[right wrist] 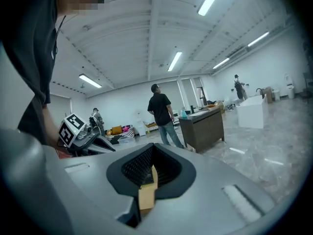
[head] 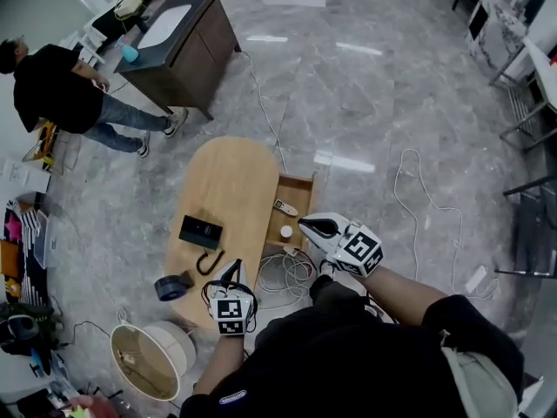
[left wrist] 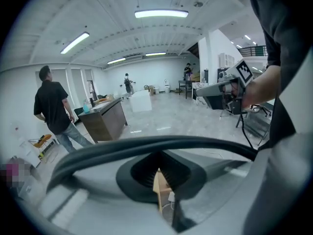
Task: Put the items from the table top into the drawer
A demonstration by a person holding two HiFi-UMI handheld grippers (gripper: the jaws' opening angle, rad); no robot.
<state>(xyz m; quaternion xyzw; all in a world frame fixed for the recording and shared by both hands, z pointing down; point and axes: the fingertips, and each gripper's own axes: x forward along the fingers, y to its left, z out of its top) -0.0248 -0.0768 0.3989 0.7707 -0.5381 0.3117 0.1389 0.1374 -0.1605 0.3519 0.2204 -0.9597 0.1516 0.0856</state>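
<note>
The oval wooden table point(head: 228, 181) carries a black box point(head: 200, 232), a dark tape roll point(head: 174, 286) and one end of a black cable point(head: 209, 262). Its open drawer point(head: 300, 187) holds a remote point(head: 285, 206) and a small white item point(head: 286, 232). My left gripper point(head: 231, 275) point(left wrist: 159, 168) is raised over the table's near end. Its jaws are closed to a thin slit, and the black cable point(left wrist: 146, 143) arcs across their tips. My right gripper point(head: 309, 225) point(right wrist: 148, 173) hangs above the drawer's near side, shut and empty.
White cables point(head: 283, 277) lie tangled on the floor by the drawer, and another point(head: 418, 198) runs to the right. A round pale basket point(head: 152, 355) sits near left. A person in black point(head: 52, 85) stands by a dark cabinet point(head: 187, 46) far left.
</note>
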